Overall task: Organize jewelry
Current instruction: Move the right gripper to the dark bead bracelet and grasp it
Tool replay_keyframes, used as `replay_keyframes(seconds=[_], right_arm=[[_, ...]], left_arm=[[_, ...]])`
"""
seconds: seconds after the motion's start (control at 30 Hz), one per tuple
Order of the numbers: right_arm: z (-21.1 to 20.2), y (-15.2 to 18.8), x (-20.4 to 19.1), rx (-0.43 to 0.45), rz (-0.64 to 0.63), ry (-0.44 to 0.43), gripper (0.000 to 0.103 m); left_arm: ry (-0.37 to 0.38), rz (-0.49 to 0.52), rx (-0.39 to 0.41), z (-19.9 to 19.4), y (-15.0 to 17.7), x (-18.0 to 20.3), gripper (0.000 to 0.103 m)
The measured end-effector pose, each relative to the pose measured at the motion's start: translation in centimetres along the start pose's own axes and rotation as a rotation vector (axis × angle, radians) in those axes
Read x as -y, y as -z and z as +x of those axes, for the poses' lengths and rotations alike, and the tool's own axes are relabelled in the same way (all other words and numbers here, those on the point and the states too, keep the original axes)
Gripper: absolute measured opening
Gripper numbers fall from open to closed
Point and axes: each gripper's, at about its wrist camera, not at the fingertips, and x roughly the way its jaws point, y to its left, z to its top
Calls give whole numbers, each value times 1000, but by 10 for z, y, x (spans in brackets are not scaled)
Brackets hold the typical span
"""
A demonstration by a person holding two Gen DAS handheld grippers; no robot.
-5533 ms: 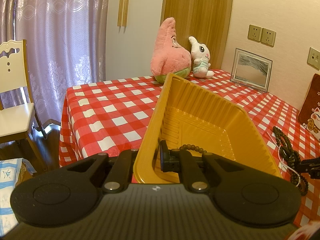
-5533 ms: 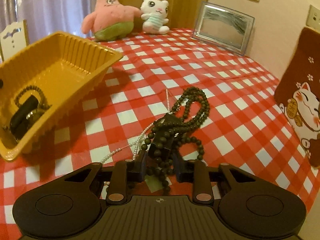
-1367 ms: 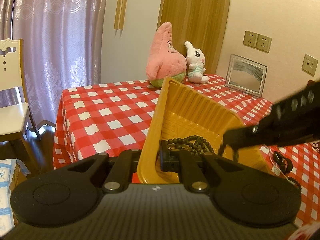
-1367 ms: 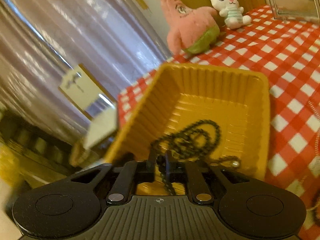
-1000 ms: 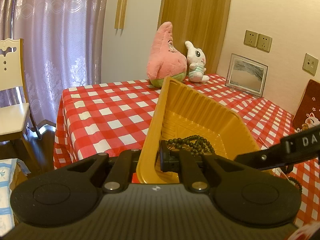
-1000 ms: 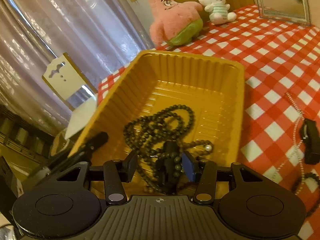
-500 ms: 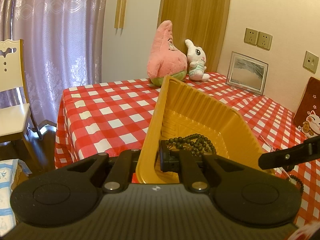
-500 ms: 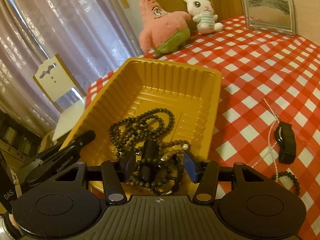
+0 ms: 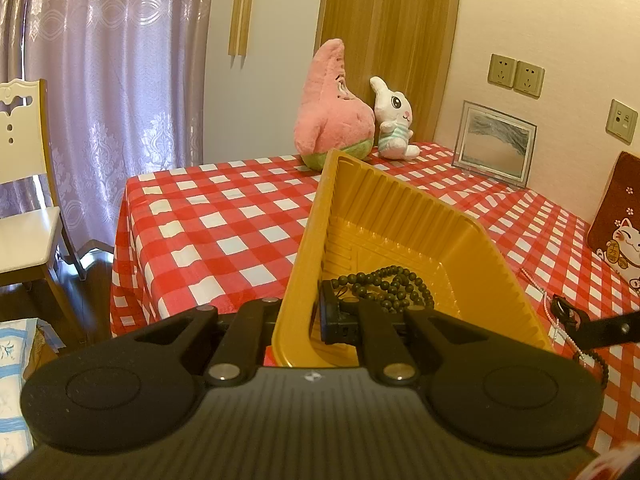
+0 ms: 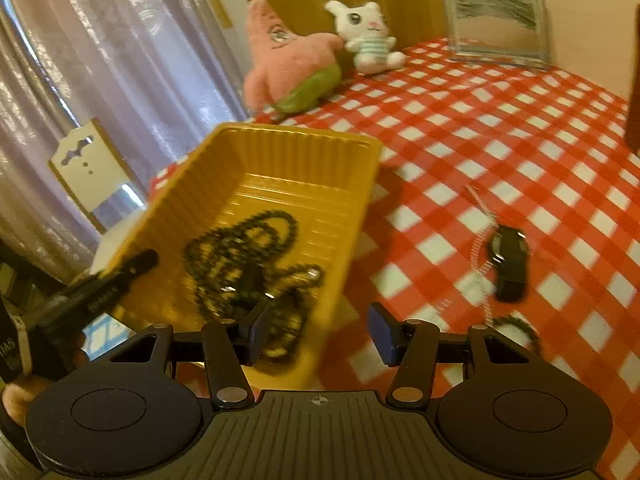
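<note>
My left gripper [image 9: 308,320] is shut on the near left wall of the yellow tray [image 9: 400,208], which is tilted up. Dark bead necklaces [image 9: 388,286] lie in the tray; they also show in the right wrist view [image 10: 244,252] inside the tray [image 10: 304,148]. My right gripper [image 10: 318,330] is open and empty, above the tray's near right corner. On the cloth to the right lie a black watch [image 10: 509,258], a white pearl strand [image 10: 482,240] and a small dark bead bracelet [image 10: 516,330]. The watch [image 9: 564,312] also shows in the left wrist view.
A pink star plush [image 9: 332,108], a white bunny plush [image 9: 394,120] and a picture frame [image 9: 496,144] stand at the table's far side. A red cat cushion [image 9: 618,216] leans at the right. A white chair [image 9: 20,184] stands off the left edge.
My right gripper carried the dark bead necklace into the tray, opened and let it go, and has now drawn back to the right. My left gripper kept hold of the tray.
</note>
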Motion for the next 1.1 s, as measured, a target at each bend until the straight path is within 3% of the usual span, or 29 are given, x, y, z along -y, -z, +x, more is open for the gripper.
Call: replay_keyframes(seconds=[0.57, 0.9, 1.1], right_arm=[[-24, 32, 59, -31, 86, 156, 54], [-15, 32, 98, -22, 56, 311, 53], [-2, 31, 108, -47, -9, 332, 33]], left_arm=[[-2, 5, -3, -1, 2, 0, 7], [-2, 7, -4, 0, 2, 0, 7], [-3, 7, -6, 0, 2, 0, 7]])
